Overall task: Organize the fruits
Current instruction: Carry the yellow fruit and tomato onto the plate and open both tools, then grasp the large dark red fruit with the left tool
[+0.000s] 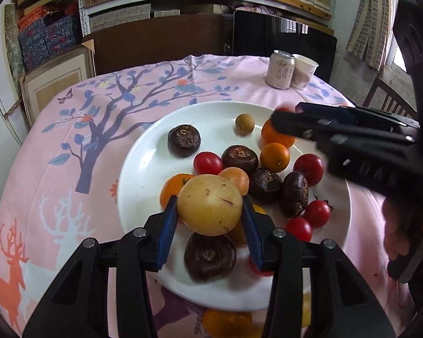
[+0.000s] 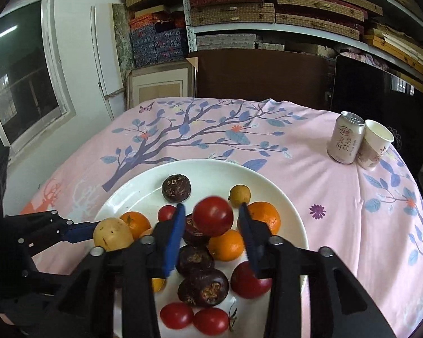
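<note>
Fruits are sitting piled on the plate [image 1: 143, 155], light, round and slippery: left fingers [image 1: 166, 225] are clenching the firm yellow fruit [image 1: 210, 205] across its middle, while right fingers [image 2: 177, 233] are flanking a soft tomato [image 2: 213, 216], contact unclear.

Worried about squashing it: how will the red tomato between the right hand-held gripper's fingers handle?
The red tomato looks smooth and glossy, so probably slippery. It is round, so likely to roll if dropped on the white plate. Probably thin-skinned: squeeze gently.

Orange fruit [image 1: 225, 324] cut off below plate [image 1: 138, 174], red tomato [image 2: 213, 216] motion-blurred
</note>
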The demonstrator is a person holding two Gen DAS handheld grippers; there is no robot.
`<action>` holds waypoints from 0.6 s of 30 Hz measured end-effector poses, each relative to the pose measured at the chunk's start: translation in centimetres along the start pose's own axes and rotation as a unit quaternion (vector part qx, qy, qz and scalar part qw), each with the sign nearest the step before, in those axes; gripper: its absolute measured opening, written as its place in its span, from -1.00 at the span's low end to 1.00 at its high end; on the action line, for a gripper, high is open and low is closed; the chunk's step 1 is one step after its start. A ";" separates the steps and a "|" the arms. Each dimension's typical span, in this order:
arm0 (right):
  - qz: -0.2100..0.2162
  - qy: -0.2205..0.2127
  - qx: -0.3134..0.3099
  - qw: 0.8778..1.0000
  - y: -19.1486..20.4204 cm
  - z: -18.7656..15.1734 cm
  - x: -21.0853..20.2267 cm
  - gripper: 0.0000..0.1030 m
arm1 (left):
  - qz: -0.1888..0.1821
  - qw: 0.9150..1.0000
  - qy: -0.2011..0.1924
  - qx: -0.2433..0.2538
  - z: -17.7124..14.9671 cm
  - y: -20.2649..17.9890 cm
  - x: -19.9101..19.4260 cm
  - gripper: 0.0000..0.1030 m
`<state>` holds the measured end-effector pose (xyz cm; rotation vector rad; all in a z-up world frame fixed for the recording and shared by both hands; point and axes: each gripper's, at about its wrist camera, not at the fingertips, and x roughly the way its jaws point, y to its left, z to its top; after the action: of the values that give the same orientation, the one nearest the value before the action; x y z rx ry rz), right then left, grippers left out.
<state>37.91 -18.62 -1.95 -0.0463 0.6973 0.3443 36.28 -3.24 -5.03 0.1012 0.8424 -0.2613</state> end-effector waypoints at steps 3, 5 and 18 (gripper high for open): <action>-0.005 -0.011 0.006 1.000 -0.1 -0.1 -0.9 0.06 | -0.001 1.000 -0.026 -0.001 -0.3 0.0 -1.2 0.50; 0.002 -0.016 0.023 1.000 -0.8 -0.6 -2.2 0.06 | 0.005 0.999 -0.043 0.006 -0.6 -0.1 -2.6 0.51; -0.040 -0.038 0.043 0.998 -1.1 -12.3 -10.6 0.21 | 0.004 0.999 -0.017 0.046 -11.3 -3.5 -7.8 0.81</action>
<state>23.08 -24.70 -4.76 0.0199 0.6313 0.2371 22.22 -2.97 -6.58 0.1853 0.7959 -0.2936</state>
